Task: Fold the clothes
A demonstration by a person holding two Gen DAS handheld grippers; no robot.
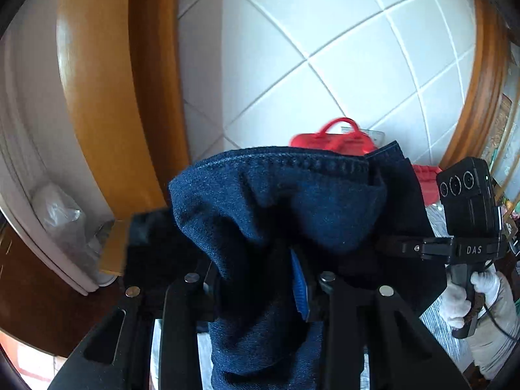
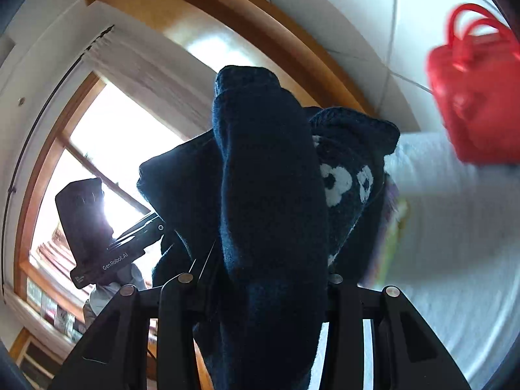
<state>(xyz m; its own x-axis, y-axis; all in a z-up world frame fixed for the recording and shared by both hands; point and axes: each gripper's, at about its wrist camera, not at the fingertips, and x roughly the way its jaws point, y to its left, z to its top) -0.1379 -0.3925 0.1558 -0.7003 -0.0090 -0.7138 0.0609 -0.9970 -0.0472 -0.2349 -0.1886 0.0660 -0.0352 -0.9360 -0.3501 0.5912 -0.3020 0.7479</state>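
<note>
Navy garment (image 1: 276,214) bunched right against the lens, clamped in the left gripper (image 1: 260,276), spilling over both black fingers and hanging below. Blue tag showing only in this left view. Farther right, the right gripper (image 1: 468,214) gripped by a white-gloved hand (image 1: 468,299), its fingers lost behind the cloth. Red bag (image 1: 338,136) just behind the fabric's top hem, against a white tiled wall (image 1: 341,32).

Right view: same garment (image 2: 273,195) pinched in the right gripper (image 2: 260,279), white printed shapes visible on a fold. Left gripper (image 2: 97,227) silhouetted before a bright window (image 2: 123,136). Red bag (image 2: 474,91) upper right, blurred.
</note>
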